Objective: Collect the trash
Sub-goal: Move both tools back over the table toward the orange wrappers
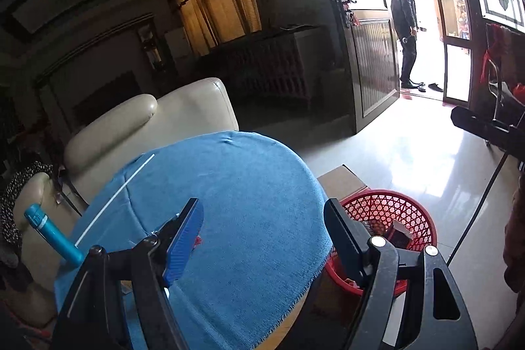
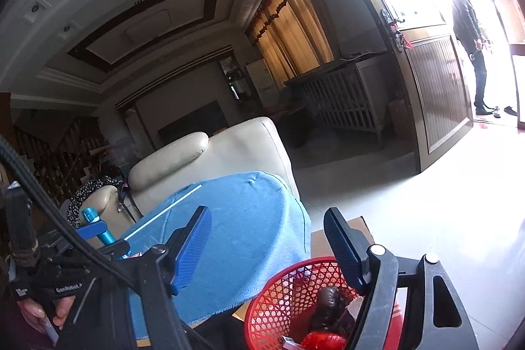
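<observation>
Beside the blue-clothed table (image 1: 236, 186), on its right: red mesh basket (image 2: 288, 294) already holding wrappers and a dark lump. Left gripper (image 1: 262, 232) and right gripper (image 2: 267, 246) both stand with jaws apart, nothing between them. Likely between drops. Remaining on the cloth: white straw (image 1: 115, 199), far left, and teal tube (image 1: 54, 233) at the left edge. Next move calls for reaching left to the straw.

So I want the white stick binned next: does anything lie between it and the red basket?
Nothing visible does. The white stick lies near the far left edge of the blue cloth; bare cloth runs to the right edge, where the red basket stands on the floor.
</observation>
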Tool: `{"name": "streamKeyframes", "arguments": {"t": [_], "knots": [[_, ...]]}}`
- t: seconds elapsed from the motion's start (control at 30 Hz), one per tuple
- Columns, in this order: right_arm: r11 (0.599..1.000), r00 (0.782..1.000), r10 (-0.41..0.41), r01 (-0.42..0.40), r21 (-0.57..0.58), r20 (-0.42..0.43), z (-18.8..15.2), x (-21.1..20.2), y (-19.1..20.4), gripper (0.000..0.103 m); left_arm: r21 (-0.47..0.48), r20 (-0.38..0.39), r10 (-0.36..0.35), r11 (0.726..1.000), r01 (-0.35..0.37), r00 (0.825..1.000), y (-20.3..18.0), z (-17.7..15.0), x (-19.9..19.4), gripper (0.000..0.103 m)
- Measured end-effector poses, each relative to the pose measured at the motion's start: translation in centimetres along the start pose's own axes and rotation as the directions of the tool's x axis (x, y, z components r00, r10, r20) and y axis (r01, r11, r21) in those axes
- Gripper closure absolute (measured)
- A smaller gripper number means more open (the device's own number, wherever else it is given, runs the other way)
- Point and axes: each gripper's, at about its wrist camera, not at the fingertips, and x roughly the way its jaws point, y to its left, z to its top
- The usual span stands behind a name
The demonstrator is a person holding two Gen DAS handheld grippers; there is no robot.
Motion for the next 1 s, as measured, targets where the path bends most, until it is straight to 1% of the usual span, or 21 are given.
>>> {"name": "streamKeyframes", "arguments": {"t": [0.07,0.13,0.27,0.33,0.4,0.47,0.53,0.6,0.67,0.77,0.87,0.93,1.0], "knots": [[1.000,1.000,0.012,-0.012,0.013,0.013,0.1,0.0,-0.3,0.027,-0.002,-0.007,0.013,1.000,-0.013,1.000,0.4,0.1,0.3,0.027],[1.000,1.000,0.018,-0.019,0.025,0.017,-0.1,0.3,-0.6,0.025,-0.005,-0.023,0.044,0.999,-0.044,0.999,1.1,0.1,0.8,0.027],[0.997,0.998,0.046,-0.044,0.067,-0.036,-0.5,3.1,-1.2,0.025,-0.036,-0.070,0.113,0.993,-0.116,0.991,3.4,-0.2,2.2,0.027],[0.995,0.995,0.068,-0.063,0.075,-0.067,-0.6,4.5,-1.2,0.025,-0.062,-0.100,0.153,0.985,-0.160,0.983,4.9,-0.5,3.0,0.027],[0.993,0.991,0.101,-0.094,0.075,-0.091,-0.7,6.1,-0.8,0.025,-0.089,-0.134,0.195,0.974,-0.207,0.972,6.5,-0.5,3.9,0.027],[0.988,0.984,0.140,-0.132,0.075,-0.107,-0.6,7.7,-0.3,0.025,-0.112,-0.159,0.225,0.963,-0.244,0.961,7.8,-0.3,4.6,0.027],[0.984,0.978,0.170,-0.161,0.082,-0.122,-0.5,9.0,0.1,0.025,-0.133,-0.170,0.238,0.956,-0.261,0.956,8.5,0.0,4.9,0.027],[0.978,0.970,0.198,-0.186,0.090,-0.140,-0.4,10.4,0.4,0.025,-0.157,-0.170,0.236,0.952,-0.262,0.957,8.9,0.8,5.3,0.027],[0.978,0.966,0.205,-0.194,0.080,-0.158,-0.1,11.4,0.8,0.025,-0.169,-0.153,0.225,0.953,-0.250,0.962,8.9,1.7,5.7,0.027],[0.984,0.967,0.180,-0.176,0.039,-0.180,0.5,12.4,1.2,0.025,-0.167,-0.110,0.202,0.961,-0.218,0.973,8.3,3.0,6.1,0.027],[0.988,0.972,0.153,-0.150,0.035,-0.178,1.2,12.8,1.1,0.025,-0.149,-0.082,0.159,0.974,-0.170,0.984,7.5,3.4,6.4,0.027],[0.991,0.977,0.133,-0.129,0.037,-0.164,1.4,12.5,0.7,0.025,-0.128,-0.076,0.126,0.983,-0.135,0.989,7.0,3.3,6.7,0.027],[0.993,0.981,0.116,-0.110,0.041,-0.158,1.2,12.2,0.6,0.025,-0.107,-0.080,0.112,0.987,-0.120,0.991,6.5,3.1,6.9,0.027]]}}
